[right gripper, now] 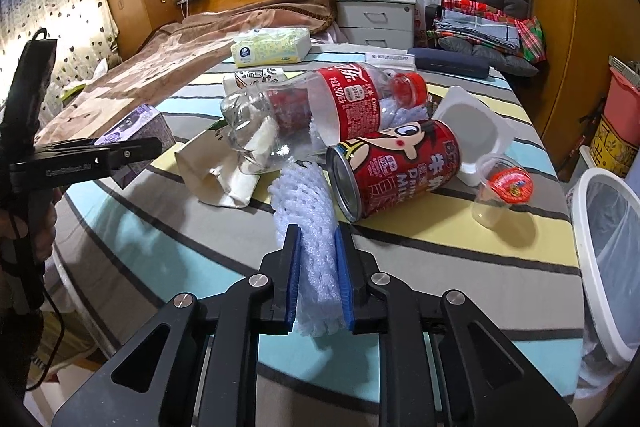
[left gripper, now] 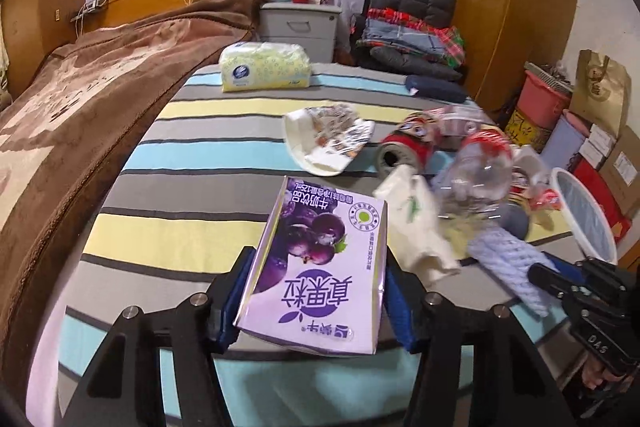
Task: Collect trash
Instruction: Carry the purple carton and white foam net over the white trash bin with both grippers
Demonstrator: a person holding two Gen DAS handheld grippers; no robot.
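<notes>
My left gripper is shut on a purple milk carton, held just above the striped bed cover. My right gripper is shut on a white foam net sleeve, whose far end lies against a red milk can. Around the can lie a clear cola bottle, a cream paper bag, a white plastic tray and a small cup with a red lid. A flattened patterned carton lies further back.
A white bin with a clear liner stands off the bed's right edge. A tissue pack and a dark case lie at the far side. A brown blanket covers the left. Boxes and tubs crowd the right wall.
</notes>
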